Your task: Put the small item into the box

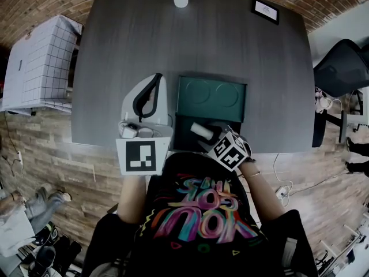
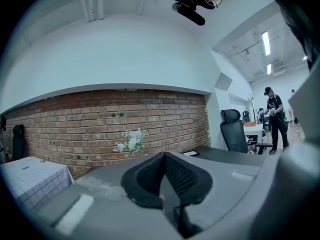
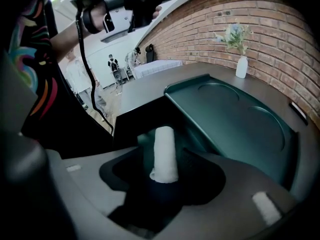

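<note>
We judge the task to be all but finished. The green box (image 1: 180,133) sits at the near edge of the dark table (image 1: 202,39), and its lid (image 1: 210,98) is thrown back flat on the far side, showing two round hollows. The small item, a white roll (image 3: 165,154), is already inside the open box, toward its middle. The right gripper (image 1: 214,136) reaches in from the near right, and its own view shows the jaws spread wide, one on each side of the roll. Clear gaps separate the pads from the roll, so we take it that nothing is gripped. We cannot quite tell whether the roll rests flat on the box floor or leans on something, because the inside of the box is dark in both views. It does look settled rather than hanging. The left gripper (image 2: 164,156) is held up just left of the box, above the near left part of the table. Its jaws are together with nothing between them, and they point at the brick wall on the far side, so it has no part in the placing. As we read it, the right gripper only has to draw back out of the box without nudging the roll. The lid could then be closed, though the task sentence does not call for that.
</note>
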Action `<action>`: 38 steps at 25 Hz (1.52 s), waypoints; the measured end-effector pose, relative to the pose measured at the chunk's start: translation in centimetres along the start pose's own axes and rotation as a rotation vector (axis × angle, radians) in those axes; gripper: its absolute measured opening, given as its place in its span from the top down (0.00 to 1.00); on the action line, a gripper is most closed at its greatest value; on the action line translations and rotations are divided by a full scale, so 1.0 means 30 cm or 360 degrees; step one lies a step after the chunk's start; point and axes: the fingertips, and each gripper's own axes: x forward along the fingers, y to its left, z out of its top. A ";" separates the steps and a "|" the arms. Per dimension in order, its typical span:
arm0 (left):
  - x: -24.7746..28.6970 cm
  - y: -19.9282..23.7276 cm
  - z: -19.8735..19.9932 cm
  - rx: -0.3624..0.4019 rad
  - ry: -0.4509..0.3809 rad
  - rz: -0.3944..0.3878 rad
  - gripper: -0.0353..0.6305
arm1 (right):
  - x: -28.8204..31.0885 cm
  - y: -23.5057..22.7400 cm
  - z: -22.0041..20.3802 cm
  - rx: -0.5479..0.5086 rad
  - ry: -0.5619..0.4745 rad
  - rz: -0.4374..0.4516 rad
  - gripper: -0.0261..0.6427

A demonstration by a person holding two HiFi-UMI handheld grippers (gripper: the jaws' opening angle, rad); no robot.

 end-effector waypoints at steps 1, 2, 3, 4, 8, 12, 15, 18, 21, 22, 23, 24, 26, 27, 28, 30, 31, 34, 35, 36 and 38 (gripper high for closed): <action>0.000 -0.001 0.002 0.0004 -0.0002 0.0001 0.94 | -0.006 0.000 0.001 0.0002 -0.0012 -0.0004 0.62; -0.001 -0.002 0.005 0.0009 -0.0005 0.0001 0.94 | -0.013 0.000 0.001 0.0005 -0.0023 -0.0007 0.62; -0.001 -0.003 0.008 0.0014 -0.0009 0.0001 0.94 | -0.021 0.000 0.002 0.0009 -0.0035 -0.0009 0.62; 0.000 -0.005 0.012 0.0020 -0.0014 0.0002 0.94 | -0.032 -0.001 0.005 0.0014 -0.0049 -0.0016 0.62; 0.001 -0.007 0.025 0.0019 -0.0032 0.0011 0.94 | -0.086 -0.011 0.040 0.0022 -0.0125 -0.0049 0.61; 0.003 -0.006 0.037 0.0019 -0.0044 0.0013 0.94 | -0.155 -0.026 0.111 0.0052 -0.0253 -0.0082 0.61; 0.002 -0.012 0.049 0.0029 -0.0055 0.0006 0.94 | -0.223 -0.056 0.168 0.0077 -0.0370 -0.0146 0.62; 0.003 -0.019 0.067 0.0037 -0.0077 0.0002 0.94 | -0.300 -0.093 0.222 0.0086 -0.0476 -0.0214 0.63; 0.005 -0.030 0.084 0.0038 -0.0096 -0.0004 0.94 | -0.380 -0.131 0.267 0.0100 -0.0576 -0.0279 0.64; 0.006 -0.034 0.088 0.0040 -0.0101 -0.0007 0.94 | -0.405 -0.143 0.281 0.0105 -0.0607 -0.0300 0.65; 0.006 -0.037 0.092 0.0045 -0.0107 -0.0011 0.94 | -0.429 -0.156 0.297 0.0110 -0.0641 -0.0322 0.66; 0.007 -0.039 0.097 0.0053 -0.0113 -0.0014 0.94 | -0.454 -0.169 0.314 0.0114 -0.0677 -0.0345 0.66; 0.009 -0.042 0.109 0.0065 -0.0127 -0.0020 0.94 | -0.502 -0.197 0.349 0.0123 -0.0752 -0.0393 0.68; 0.010 -0.043 0.114 0.0064 -0.0133 -0.0021 0.94 | -0.526 -0.211 0.364 0.0128 -0.0787 -0.0417 0.68; 0.011 -0.044 0.119 0.0060 -0.0139 -0.0022 0.94 | -0.549 -0.224 0.379 0.0131 -0.0818 -0.0442 0.69; 0.013 -0.046 0.131 0.0063 -0.0151 -0.0023 0.94 | -0.593 -0.249 0.405 0.0132 -0.0876 -0.0487 0.71; 0.015 -0.048 0.136 0.0069 -0.0155 -0.0025 0.94 | -0.615 -0.260 0.419 0.0132 -0.0906 -0.0508 0.72; 0.022 -0.058 0.146 0.0081 -0.0166 -0.0038 0.94 | -0.684 -0.290 0.460 0.0134 -0.1009 -0.0575 0.75; 0.024 -0.062 0.149 0.0082 -0.0170 -0.0044 0.94 | -0.708 -0.299 0.474 0.0135 -0.1047 -0.0600 0.76; 0.026 -0.065 0.151 0.0082 -0.0172 -0.0049 0.94 | -0.732 -0.308 0.487 0.0137 -0.1084 -0.0624 0.78; 0.030 -0.072 0.153 0.0085 -0.0174 -0.0059 0.94 | -0.778 -0.323 0.510 0.0144 -0.1157 -0.0667 0.81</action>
